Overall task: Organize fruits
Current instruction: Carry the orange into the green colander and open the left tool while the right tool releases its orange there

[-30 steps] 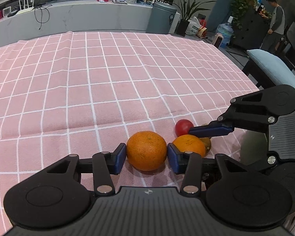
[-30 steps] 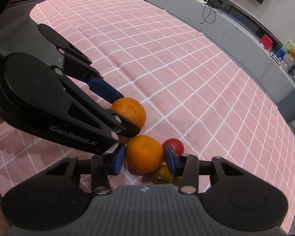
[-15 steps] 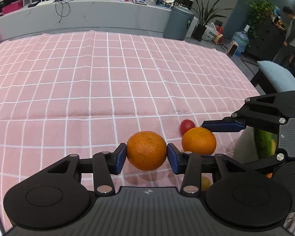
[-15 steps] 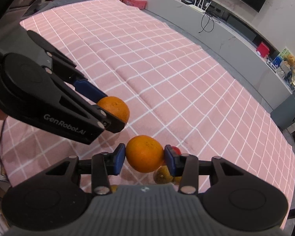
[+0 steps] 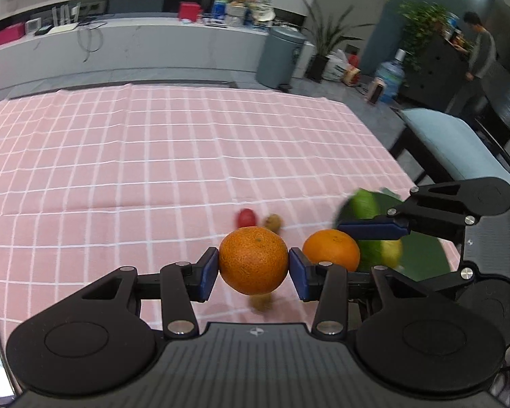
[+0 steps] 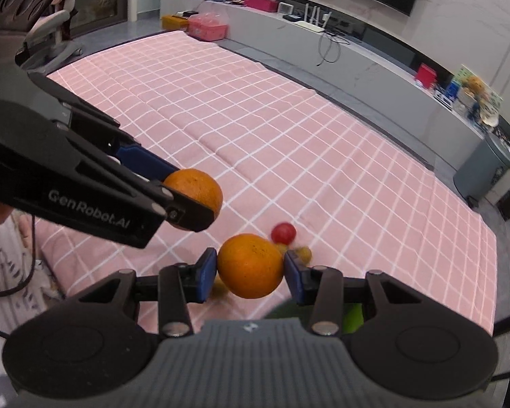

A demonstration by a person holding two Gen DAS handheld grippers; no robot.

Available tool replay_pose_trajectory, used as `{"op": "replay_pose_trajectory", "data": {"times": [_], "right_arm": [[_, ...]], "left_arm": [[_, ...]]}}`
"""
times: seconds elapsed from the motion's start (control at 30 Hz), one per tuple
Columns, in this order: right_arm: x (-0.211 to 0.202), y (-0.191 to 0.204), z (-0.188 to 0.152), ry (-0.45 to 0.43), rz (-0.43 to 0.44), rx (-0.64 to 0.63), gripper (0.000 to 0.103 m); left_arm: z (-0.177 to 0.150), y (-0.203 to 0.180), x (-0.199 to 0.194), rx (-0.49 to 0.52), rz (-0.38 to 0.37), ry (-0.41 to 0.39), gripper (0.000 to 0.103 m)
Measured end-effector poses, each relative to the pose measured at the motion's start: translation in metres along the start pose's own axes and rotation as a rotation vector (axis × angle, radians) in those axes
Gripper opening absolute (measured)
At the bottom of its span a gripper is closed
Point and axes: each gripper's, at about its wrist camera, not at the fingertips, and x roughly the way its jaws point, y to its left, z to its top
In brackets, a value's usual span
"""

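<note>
Pink checked cloth (image 5: 153, 156) covers the table from edge to edge, and both grippers hang above its near right corner, each with a load. The left gripper (image 5: 254, 268) is part-open, its blue pads (image 5: 209, 273) pressed on either side of an orange (image 5: 253, 260), clear of the cloth. The right gripper (image 6: 250, 270) is a touch narrower and clamps a second orange (image 6: 250, 266) the same way; in the left view it sits just beside the first. Its side reads "GenRobot.AI" on the left gripper's arm in the right view. Off the table's right edge, behind the right gripper's finger, something green and yellow (image 5: 374, 231), blurred, can't tell what. On the cloth below, a small red fruit (image 6: 283, 233) and a brownish one (image 5: 273, 221) lie near each other, and another brownish blur (image 5: 261, 301) shows under the left orange.
</note>
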Motion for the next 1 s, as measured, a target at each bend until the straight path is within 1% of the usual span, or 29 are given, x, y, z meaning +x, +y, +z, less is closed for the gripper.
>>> {"op": "replay_pose_trajectory", "data": {"times": [0.23, 0.47, 0.67, 1.0], "right_arm": [[-0.032, -0.009, -0.032, 0.017, -0.049, 0.022, 0.040], [-0.047, -0.029, -0.063, 0.059, -0.089, 0.064, 0.040], [-0.047, -0.045, -0.082, 0.114, -0.107, 0.064, 0.040], [-0.035, -0.063, -0.103, 0.209, -0.109, 0.068, 0.040]], "left_arm": [[-0.008, -0.042, 0.004, 0.053, -0.074, 0.023, 0.050], [-0.011, -0.076, 0.019, 0.108, -0.117, 0.069, 0.050], [-0.018, -0.100, 0.034, 0.172, -0.131, 0.115, 0.051], [-0.025, -0.117, 0.055, 0.230, -0.134, 0.190, 0.051]]}}
